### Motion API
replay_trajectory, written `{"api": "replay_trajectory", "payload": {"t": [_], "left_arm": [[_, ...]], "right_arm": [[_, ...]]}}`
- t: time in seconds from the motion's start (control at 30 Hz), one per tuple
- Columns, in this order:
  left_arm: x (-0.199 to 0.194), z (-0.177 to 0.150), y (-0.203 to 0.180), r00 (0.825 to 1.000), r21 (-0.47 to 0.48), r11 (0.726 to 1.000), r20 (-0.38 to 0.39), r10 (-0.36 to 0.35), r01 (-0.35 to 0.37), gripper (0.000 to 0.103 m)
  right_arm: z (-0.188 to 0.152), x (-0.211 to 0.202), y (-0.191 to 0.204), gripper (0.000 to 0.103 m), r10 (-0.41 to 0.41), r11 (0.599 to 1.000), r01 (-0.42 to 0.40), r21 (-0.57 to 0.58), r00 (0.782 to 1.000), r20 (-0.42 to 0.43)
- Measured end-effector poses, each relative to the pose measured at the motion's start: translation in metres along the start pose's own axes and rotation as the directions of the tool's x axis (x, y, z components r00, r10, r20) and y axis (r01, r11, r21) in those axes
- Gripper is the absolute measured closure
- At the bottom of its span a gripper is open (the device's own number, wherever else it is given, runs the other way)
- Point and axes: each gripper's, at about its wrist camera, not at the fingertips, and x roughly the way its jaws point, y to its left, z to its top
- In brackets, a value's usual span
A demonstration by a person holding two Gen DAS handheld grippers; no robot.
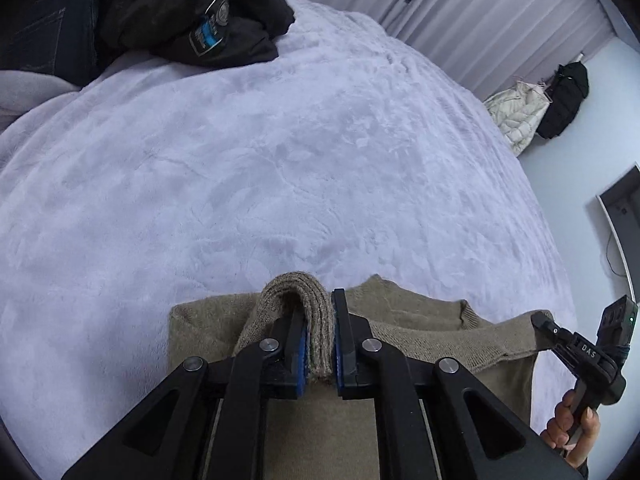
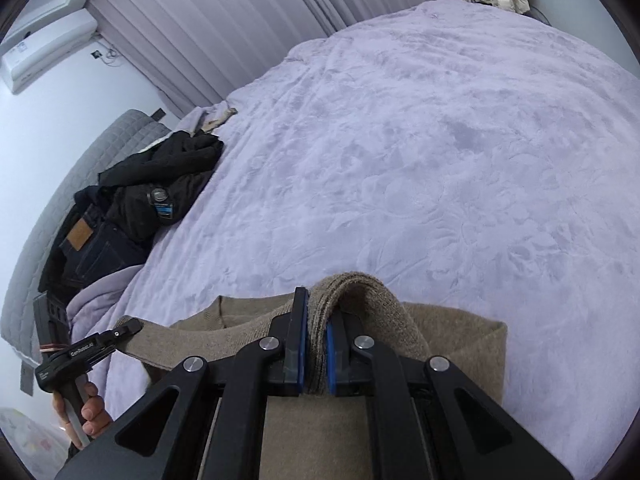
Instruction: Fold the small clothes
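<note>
A beige knitted sweater (image 1: 420, 320) hangs stretched between both grippers just above the lilac bedspread (image 1: 260, 160). My left gripper (image 1: 320, 320) is shut on a thick fold of its edge, which loops up between the blue pads. My right gripper (image 2: 318, 320) is shut on another fold of the same sweater (image 2: 452, 332). In the left wrist view the right gripper (image 1: 540, 320) shows at the right edge, pinching the fabric, with a hand (image 1: 572, 432) on its handle. In the right wrist view the left gripper (image 2: 128, 326) and the hand holding it (image 2: 90, 412) show at the lower left.
A pile of dark clothes (image 1: 180, 12) with blue jeans (image 2: 92, 248) lies at one end of the bed (image 2: 420, 160). Pleated curtains (image 2: 224, 20) stand behind the bed. A pale puffer jacket (image 1: 516, 112) and a black bag (image 1: 564, 100) hang on the wall.
</note>
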Motion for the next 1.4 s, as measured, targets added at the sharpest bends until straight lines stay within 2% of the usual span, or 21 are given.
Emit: {"api": "replay_trajectory", "payload": {"t": [0.1, 0.17, 0.2, 0.23, 0.27, 0.3, 0.33, 0.43, 0.53, 0.6, 0.67, 0.7, 0.77, 0.8, 0.87, 0.93, 1.0, 1.1, 1.2, 1.3, 1.4], "left_arm": [[0.017, 0.001, 0.010, 0.998, -0.024, 1.000, -0.057, 0.000, -0.002, 0.091], [0.013, -0.004, 0.015, 0.999, -0.003, 1.000, -0.049, 0.007, -0.007, 0.042], [0.005, -0.007, 0.019, 1.000, 0.002, 1.000, -0.016, 0.007, -0.007, 0.030], [-0.006, -0.009, 0.024, 0.999, -0.003, 0.999, 0.035, 0.034, -0.034, 0.014], [-0.017, -0.011, 0.029, 0.995, -0.011, 0.999, 0.081, 0.054, -0.053, 0.011], [-0.026, -0.011, 0.034, 0.995, -0.011, 0.999, 0.095, 0.041, -0.040, 0.011], [-0.034, -0.011, 0.039, 0.995, -0.017, 1.000, 0.093, 0.021, -0.019, 0.011], [-0.052, -0.018, 0.038, 0.991, -0.019, 1.000, 0.130, -0.011, 0.014, 0.011], [-0.037, -0.030, 0.003, 0.996, 0.093, 0.995, 0.082, -0.034, 0.026, 0.011], [-0.018, -0.041, -0.024, 0.999, 0.185, 0.983, 0.043, -0.020, 0.011, 0.011], [0.002, -0.051, -0.039, 1.000, 0.256, 0.966, 0.017, 0.016, -0.020, 0.011], [0.012, -0.053, -0.038, 0.997, 0.281, 0.957, 0.021, 0.071, -0.074, 0.011], [0.024, -0.052, -0.014, 0.985, 0.252, 0.952, 0.021, 0.172, -0.171, 0.011], [0.026, -0.050, 0.003, 0.986, 0.213, 0.963, 0.003, 0.165, -0.162, 0.011], [0.023, -0.048, 0.040, 0.985, 0.107, 0.979, -0.013, 0.175, -0.172, 0.011], [0.014, -0.045, 0.063, 0.992, 0.030, 0.993, -0.030, 0.119, -0.118, 0.011], [-0.006, -0.040, 0.066, 0.993, -0.009, 0.993, 0.017, 0.114, -0.114, 0.011], [-0.024, -0.027, 0.044, 0.995, 0.002, 0.997, 0.076, 0.071, -0.071, 0.011], [-0.011, -0.014, -0.007, 0.996, 0.096, 0.994, 0.074, 0.045, -0.052, 0.011], [0.031, -0.008, -0.055, 0.991, 0.211, 0.968, 0.042, 0.130, -0.136, 0.011], [0.072, 0.000, -0.049, 0.955, 0.211, 0.932, 0.031, 0.294, -0.294, 0.011]], "right_arm": [[0.008, 0.030, -0.011, 0.091, -0.052, 0.998, 0.055, 0.039, 0.996, -0.077], [0.007, 0.037, -0.020, 0.086, -0.073, 0.995, 0.080, 0.065, 0.993, -0.098], [0.004, 0.036, -0.024, 0.077, -0.089, 0.993, 0.096, 0.072, 0.992, -0.092], [0.002, 0.030, -0.029, 0.060, -0.115, 0.990, 0.120, 0.073, 0.991, -0.073], [-0.001, 0.023, -0.033, 0.050, -0.133, 0.988, 0.136, 0.074, 0.990, -0.049], [-0.005, 0.013, -0.038, 0.034, -0.155, 0.985, 0.155, 0.079, 0.988, -0.017], [-0.009, 0.004, -0.040, 0.032, -0.165, 0.983, 0.164, 0.081, 0.986, 0.011], [-0.019, -0.018, -0.040, 0.032, -0.157, 0.987, 0.155, 0.049, 0.987, 0.046], [-0.027, -0.022, -0.015, 0.032, -0.170, 0.983, 0.173, -0.064, 0.984, 0.052], [-0.033, -0.010, 0.008, 0.032, -0.166, 0.974, 0.168, -0.154, 0.986, 0.021], [-0.040, 0.006, 0.026, 0.032, -0.125, 0.970, 0.114, -0.216, 0.992, -0.034], [-0.043, 0.016, 0.029, 0.032, -0.108, 0.969, 0.089, -0.232, 0.992, -0.071], [-0.046, 0.029, 0.017, 0.032, -0.204, 0.954, 0.178, -0.240, 0.975, -0.088], [-0.045, 0.032, 0.000, 0.032, -0.265, 0.946, 0.240, -0.217, 0.960, -0.091], [-0.045, 0.026, -0.041, 0.033, -0.251, 0.966, 0.240, -0.098, 0.962, -0.111], [-0.045, 0.012, -0.066, 0.040, -0.144, 0.990, 0.144, -0.007, 0.984, -0.104], [-0.043, -0.002, -0.061, 0.038, -0.169, 0.986, 0.167, -0.030, 0.982, -0.089], [-0.038, -0.016, -0.026, 0.034, -0.238, 0.962, 0.234, -0.143, 0.971, -0.009], [-0.026, -0.003, 0.023, 0.026, -0.264, 0.927, 0.264, -0.267, 0.964, 0.037], [-0.015, 0.040, 0.058, 0.024, -0.255, 0.913, 0.228, -0.338, 0.966, -0.037], [-0.007, 0.084, 0.061, 0.024, -0.276, 0.923, 0.229, -0.309, 0.954, -0.119]]}}
